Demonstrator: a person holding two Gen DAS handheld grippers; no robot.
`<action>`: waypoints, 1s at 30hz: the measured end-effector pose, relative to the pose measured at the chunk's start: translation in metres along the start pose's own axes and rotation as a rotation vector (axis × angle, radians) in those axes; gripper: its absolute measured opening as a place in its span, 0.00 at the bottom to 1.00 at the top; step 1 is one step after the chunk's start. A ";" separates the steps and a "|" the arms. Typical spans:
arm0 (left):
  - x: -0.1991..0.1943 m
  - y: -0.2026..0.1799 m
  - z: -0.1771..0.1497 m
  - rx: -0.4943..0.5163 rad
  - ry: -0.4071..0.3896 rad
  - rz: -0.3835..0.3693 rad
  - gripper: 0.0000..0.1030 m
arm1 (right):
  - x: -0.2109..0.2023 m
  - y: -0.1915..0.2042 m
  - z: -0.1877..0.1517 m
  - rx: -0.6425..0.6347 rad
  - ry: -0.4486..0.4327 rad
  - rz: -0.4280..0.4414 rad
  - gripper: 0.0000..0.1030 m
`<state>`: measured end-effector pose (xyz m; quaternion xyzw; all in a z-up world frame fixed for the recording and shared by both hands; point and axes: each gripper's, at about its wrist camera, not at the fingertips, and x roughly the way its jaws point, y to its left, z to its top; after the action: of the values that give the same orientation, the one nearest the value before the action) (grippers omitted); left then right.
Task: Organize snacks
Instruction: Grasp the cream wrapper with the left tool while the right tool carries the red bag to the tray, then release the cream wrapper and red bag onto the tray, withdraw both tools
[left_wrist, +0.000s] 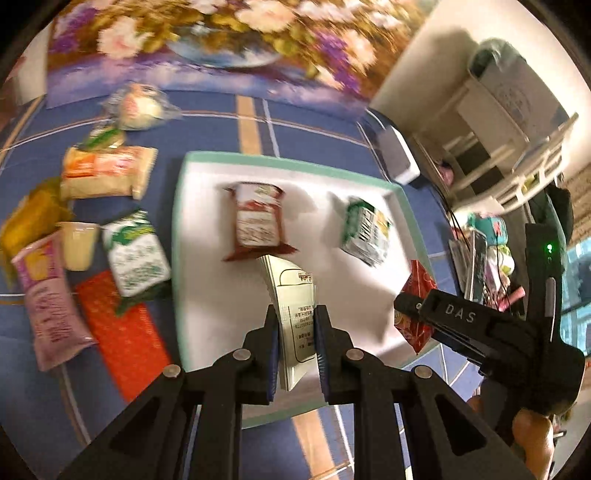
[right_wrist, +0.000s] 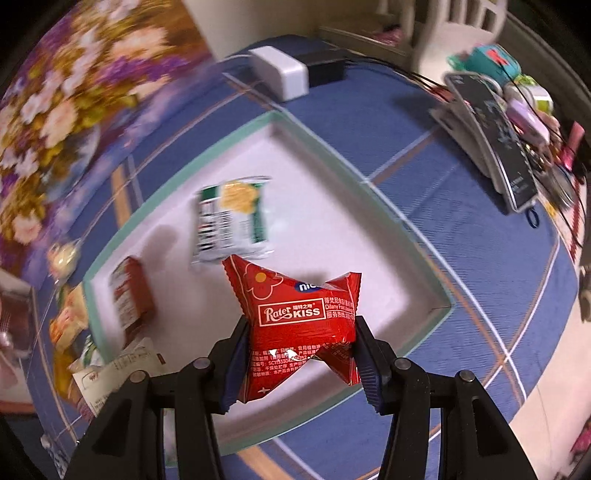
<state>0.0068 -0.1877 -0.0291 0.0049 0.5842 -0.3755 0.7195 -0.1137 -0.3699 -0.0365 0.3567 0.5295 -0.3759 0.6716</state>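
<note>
My left tongs (left_wrist: 295, 332) are clenched on a flat cream packet (left_wrist: 293, 306), pinched thin between the pads, and it hangs over the near part of the white tray (left_wrist: 207, 192) with the mint-green rim. My right tongs (right_wrist: 301, 343) grip a puffy red snack pack (right_wrist: 295, 314), the one with "Rater KISS" printed across it, squeezed at both sides and held above the same tray, toward its near right corner. From the left view I can see those right tongs coming in at the tray's right edge with the red pack in them.

In the tray lie two packs: a dark red and white pouch (left_wrist: 256, 221) near the middle, and a green and white pack (left_wrist: 365, 232) to its right, apart from each other.

On the blue bench (left_wrist: 314, 107) left of the tray the rest of the snacks sit in a loose heap: a pink pouch (left_wrist: 48, 295), a flat orange-red packet (left_wrist: 122, 332), another green and white pack (left_wrist: 135, 254), a small cream cup (left_wrist: 77, 245), a yellow pack (left_wrist: 29, 218), an orange and cream pack (left_wrist: 107, 171) and a clear-wrapped bun (left_wrist: 142, 107) at the far end. A white box (right_wrist: 279, 72) sits on the bench beyond the tray's far corner.
</note>
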 end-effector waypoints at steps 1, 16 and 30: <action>0.004 -0.004 -0.002 0.015 0.011 -0.002 0.18 | 0.002 -0.004 0.001 0.009 0.003 -0.001 0.54; -0.051 0.041 0.012 -0.113 -0.113 0.158 0.76 | -0.009 0.022 -0.004 -0.053 -0.010 -0.002 0.72; -0.146 0.203 -0.021 -0.456 -0.213 0.701 0.93 | -0.041 0.141 -0.061 -0.373 -0.061 0.196 0.81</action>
<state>0.0945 0.0456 0.0002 0.0051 0.5378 0.0319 0.8424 -0.0225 -0.2458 0.0041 0.2646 0.5321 -0.2147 0.7751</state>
